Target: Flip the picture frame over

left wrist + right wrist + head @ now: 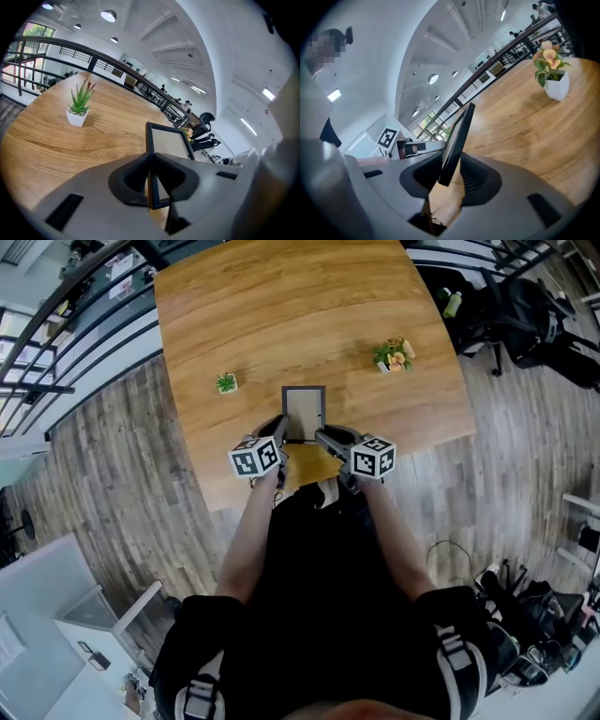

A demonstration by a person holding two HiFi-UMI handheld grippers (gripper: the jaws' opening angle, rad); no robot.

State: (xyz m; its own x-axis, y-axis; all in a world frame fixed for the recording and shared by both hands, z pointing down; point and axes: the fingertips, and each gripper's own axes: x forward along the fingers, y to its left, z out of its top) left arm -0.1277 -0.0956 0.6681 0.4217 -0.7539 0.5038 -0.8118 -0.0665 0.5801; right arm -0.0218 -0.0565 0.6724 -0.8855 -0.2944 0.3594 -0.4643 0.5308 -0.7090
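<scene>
Picture frame [304, 412]: flat portrait rectangle with a thin dark rim around a smooth pale grey-beige panel; it sits between the two sets of fingers, each holding one long side.
Left gripper [281, 427]: matte grey shell with rounded dark pads; the fingers [133, 180] are almost together and pinch the frame's left rim, which runs edge-on up between them.
Right gripper [322, 435]: same grey shell, with one ribbed pad; the fingers [476, 180] pinch the frame's right rim near its lower corner, and the frame leans aslant between them.
Frame against the bench: in the left gripper view its lower corner pokes out below the fingers; I cannot tell whether it touches the wood.
Bench [281, 315]: smooth honey-coloured wood with long, sweeping grain; its near edge lies just behind the fingers.
Arms: both forearms reach forward from a black-clad body and converge, so the two grippers angle inward toward the frame.
Marker cubes [255, 458]: white cubes with black squares, one on each gripper behind the fingers.
Spiky green plant [226, 383]: in a small white square pot, beyond and left of the left fingers.
Flowers [394, 354]: peach and green blooms in a white pot, well beyond and right of the right fingers.
</scene>
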